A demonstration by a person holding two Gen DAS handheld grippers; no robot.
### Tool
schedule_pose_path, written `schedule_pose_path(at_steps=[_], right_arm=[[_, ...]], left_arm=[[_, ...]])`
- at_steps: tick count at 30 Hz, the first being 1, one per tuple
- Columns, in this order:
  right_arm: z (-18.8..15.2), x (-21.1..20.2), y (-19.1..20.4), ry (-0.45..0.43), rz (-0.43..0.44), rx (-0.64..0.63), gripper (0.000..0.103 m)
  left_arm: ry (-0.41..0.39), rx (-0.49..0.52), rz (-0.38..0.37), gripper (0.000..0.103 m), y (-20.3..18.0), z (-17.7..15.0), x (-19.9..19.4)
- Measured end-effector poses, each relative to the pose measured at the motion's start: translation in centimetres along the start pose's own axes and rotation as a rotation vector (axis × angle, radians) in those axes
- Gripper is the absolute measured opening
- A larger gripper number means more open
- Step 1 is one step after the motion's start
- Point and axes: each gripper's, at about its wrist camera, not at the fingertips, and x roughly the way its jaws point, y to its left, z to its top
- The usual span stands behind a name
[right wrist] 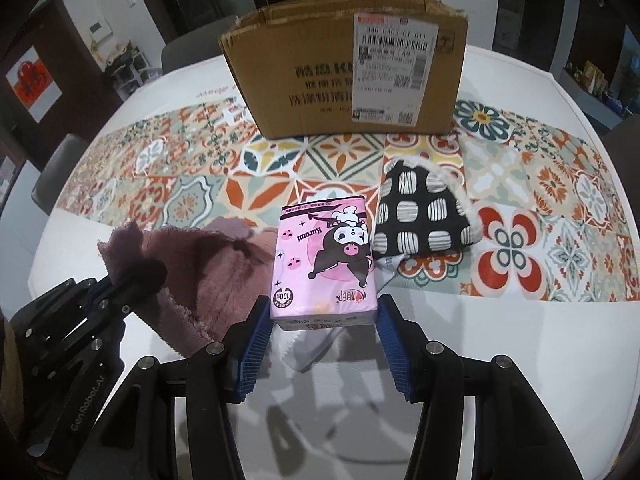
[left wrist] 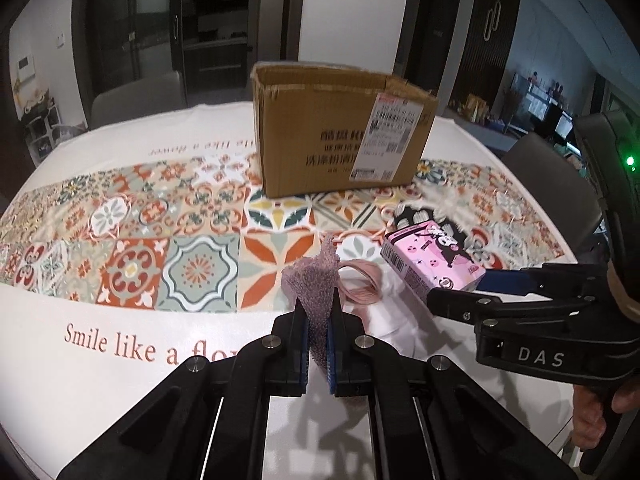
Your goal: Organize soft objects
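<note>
My left gripper (left wrist: 318, 344) is closed tight on the purple towel (left wrist: 316, 280); my right gripper (right wrist: 324, 344) holds the pink tissue pack (right wrist: 324, 264) between half-open jaws.

Soft items and open cardboard box (right wrist: 344, 76)

Mauve fleece cloth (right wrist: 208, 280) hangs bunched, near left. Pink tissue pack (right wrist: 324, 260) sits raised at centre. Black-and-white pouch (right wrist: 420, 212) lies flat, right. The box stands upright, far centre.

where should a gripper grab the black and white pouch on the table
Grip the pouch across its narrower upper end, coming from above. It lies flat and free on the cloth, its near-left corner crowded by the tissue pack, so the far end is clearer.
</note>
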Motion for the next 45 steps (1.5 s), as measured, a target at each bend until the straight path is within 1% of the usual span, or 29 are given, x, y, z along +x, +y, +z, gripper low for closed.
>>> schedule_pose_path(at_steps=[7,22,37,45], right_arm=[[0.6,-2.3,0.2,-0.061,0.016,0.002,0.054],[2.2,-6.7,0.4,-0.188,0.043,0.003,0.054],[5.0,-10.8,0.6,-0.346,0.055,-0.003,0.054],[6.5,-12.5,0.3,-0.422,0.062,0.008,0.054]], left_arm=[[-0.067,0.004,-0.004,0.008,-0.6,1.3,-2.0],[-0.228,0.032,0.014,0.008,-1.6,4.8,-5.6],[-0.392,0.058,0.033,0.008,-2.4,9.5,-7.7],[-0.461,0.068,0.034,0.008,-2.7,12.0,-8.3]])
